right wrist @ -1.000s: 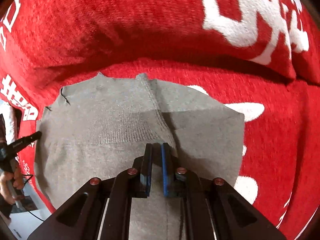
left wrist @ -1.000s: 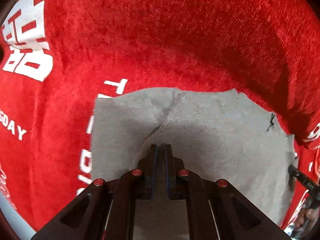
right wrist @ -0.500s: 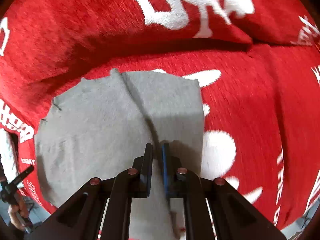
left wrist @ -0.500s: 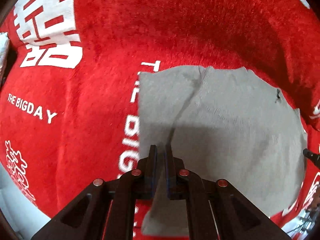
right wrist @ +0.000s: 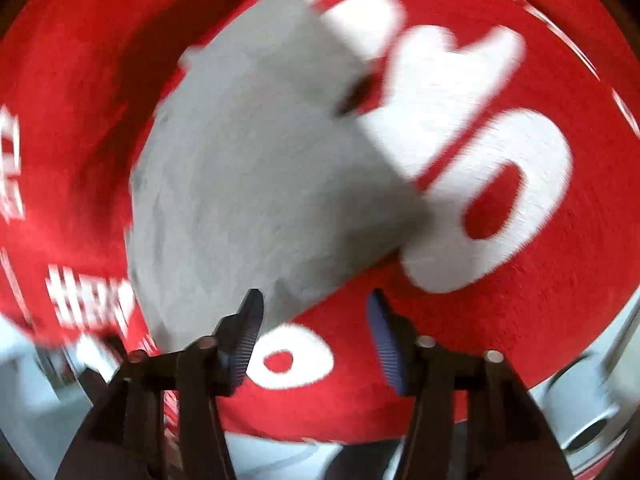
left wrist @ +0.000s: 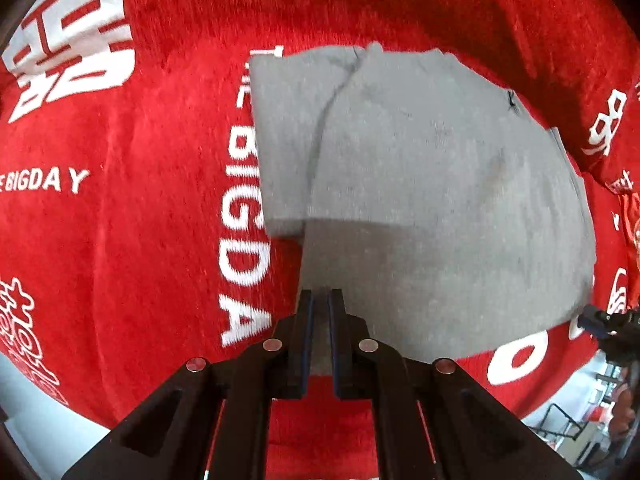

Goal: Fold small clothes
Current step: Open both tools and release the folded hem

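I saw the small grey knit cloth (left wrist: 420,200) lying folded on the red blanket with big white letters (left wrist: 120,240). My left gripper (left wrist: 321,300) pinched the near edge of the cloth, fingers squeezed tight. My right gripper (right wrist: 314,316) had its fingers wide apart, holding nothing, just beside the cloth's corner. That view was blurry.

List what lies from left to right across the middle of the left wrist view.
White "BIGDAY" lettering → vertical white lettering → grey garment → white symbol print, all on the red cloth.
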Demonstrator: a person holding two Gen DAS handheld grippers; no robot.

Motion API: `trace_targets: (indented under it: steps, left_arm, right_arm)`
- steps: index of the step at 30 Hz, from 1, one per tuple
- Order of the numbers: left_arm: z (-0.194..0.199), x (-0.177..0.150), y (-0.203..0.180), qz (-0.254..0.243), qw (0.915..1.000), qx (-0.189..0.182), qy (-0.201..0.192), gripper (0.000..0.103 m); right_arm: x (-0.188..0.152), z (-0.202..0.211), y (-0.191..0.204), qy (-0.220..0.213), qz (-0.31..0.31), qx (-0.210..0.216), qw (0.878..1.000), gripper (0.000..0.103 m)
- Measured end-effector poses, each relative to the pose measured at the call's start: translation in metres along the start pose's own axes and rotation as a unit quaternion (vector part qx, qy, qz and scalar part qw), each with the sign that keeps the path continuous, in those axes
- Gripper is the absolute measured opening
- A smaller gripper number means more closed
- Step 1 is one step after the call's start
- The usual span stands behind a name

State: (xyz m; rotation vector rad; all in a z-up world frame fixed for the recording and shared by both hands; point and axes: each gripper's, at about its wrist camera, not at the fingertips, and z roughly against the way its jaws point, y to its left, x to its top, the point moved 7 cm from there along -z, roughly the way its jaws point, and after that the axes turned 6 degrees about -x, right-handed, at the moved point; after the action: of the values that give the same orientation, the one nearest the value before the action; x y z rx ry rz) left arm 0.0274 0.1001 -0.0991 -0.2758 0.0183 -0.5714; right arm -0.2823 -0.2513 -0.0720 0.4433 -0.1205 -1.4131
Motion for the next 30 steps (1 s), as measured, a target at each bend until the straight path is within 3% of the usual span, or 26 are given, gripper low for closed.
trace_targets:
  steps: [2,3,5,11,13,14,15,20,25,26,28,29,30]
  left_arm:
    - [-0.002,-0.002,0.000,-0.004,1.0000,-0.003,0.000,0.009]
    - [-0.004,-0.001,0.001,-0.008,1.0000,-0.003,0.001,0.009]
    - [-0.008,-0.001,0.003,-0.009,1.0000,-0.001,0.004,0.009]
    - [-0.012,0.000,0.008,-0.025,0.9997,0.006,0.005,0.010]
    - [-0.015,-0.003,0.011,-0.028,0.9995,0.015,0.009,0.035]
    - [-0.017,-0.006,0.016,-0.023,0.9993,0.027,0.014,0.056]
    - [-0.017,-0.009,0.022,-0.013,0.9993,0.032,0.015,0.058]
    - [-0.007,-0.018,0.037,0.020,0.9997,0.006,0.015,0.058]
    - [0.006,-0.019,0.041,0.014,0.9997,0.016,0.011,0.058]
    - [0.008,-0.018,0.042,0.014,0.9997,0.018,0.012,0.058]
    - [0.008,-0.021,0.040,0.017,0.9993,0.028,0.017,0.075]
    - [0.010,-0.020,0.041,0.018,0.9992,0.033,0.012,0.089]
    - [0.014,-0.019,0.041,0.017,0.9991,0.039,0.001,0.093]
  right_arm:
    - [0.013,0.000,-0.008,-0.015,-0.035,0.014,0.999,0.055]
    - [0.022,0.000,-0.010,-0.023,-0.046,0.015,0.999,0.035]
    - [0.029,0.002,-0.011,-0.028,-0.041,-0.012,0.999,0.008]
    - [0.029,-0.002,-0.005,-0.039,0.052,-0.101,0.993,0.008]
    - [0.028,-0.006,-0.003,-0.041,0.053,-0.107,0.992,0.009]
    - [0.027,-0.004,-0.002,-0.039,0.053,-0.114,0.991,0.011]
    - [0.025,-0.004,0.003,-0.039,0.054,-0.122,0.990,0.015]
    - [0.005,-0.001,0.030,-0.034,0.086,-0.131,0.987,0.016]
    - [-0.025,-0.008,0.062,-0.016,0.126,-0.104,0.986,0.018]
    - [-0.031,-0.014,0.072,-0.009,0.138,-0.099,0.986,0.023]
    - [-0.042,-0.021,0.087,-0.001,0.157,-0.093,0.983,0.040]
    - [-0.047,-0.025,0.097,0.001,0.169,-0.088,0.982,0.048]
    - [-0.052,-0.028,0.107,0.003,0.181,-0.082,0.980,0.049]
